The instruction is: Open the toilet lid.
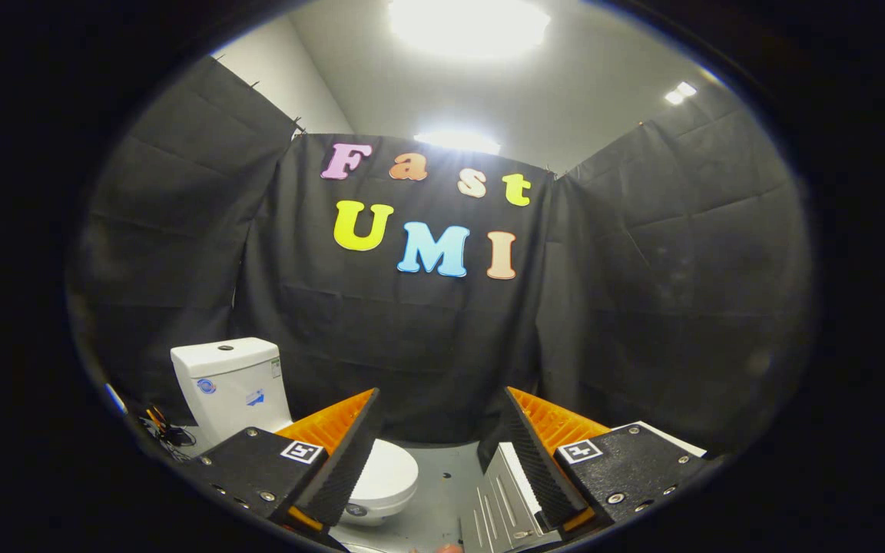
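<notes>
White porcelain is what we see first — the toilet [231, 384] stands low against the black cloth wall [427, 346], its tank upright and its lid [389, 476] down flat over the bowl. Our tongs [442, 461] hang released, fingers spread wide with nothing between them — the lid lies just beyond the left finger [343, 461], partly hidden by it.

The toilet [381, 480] stands on the floor [442, 491] beyond the left finger, its tank [231, 384] behind the closed lid [390, 472], against the cloth wall [427, 346]. The gripper [442, 438] hangs before it, fingers spread wide with nothing between them. A ribbed box [500, 499] lies by the right finger.
</notes>
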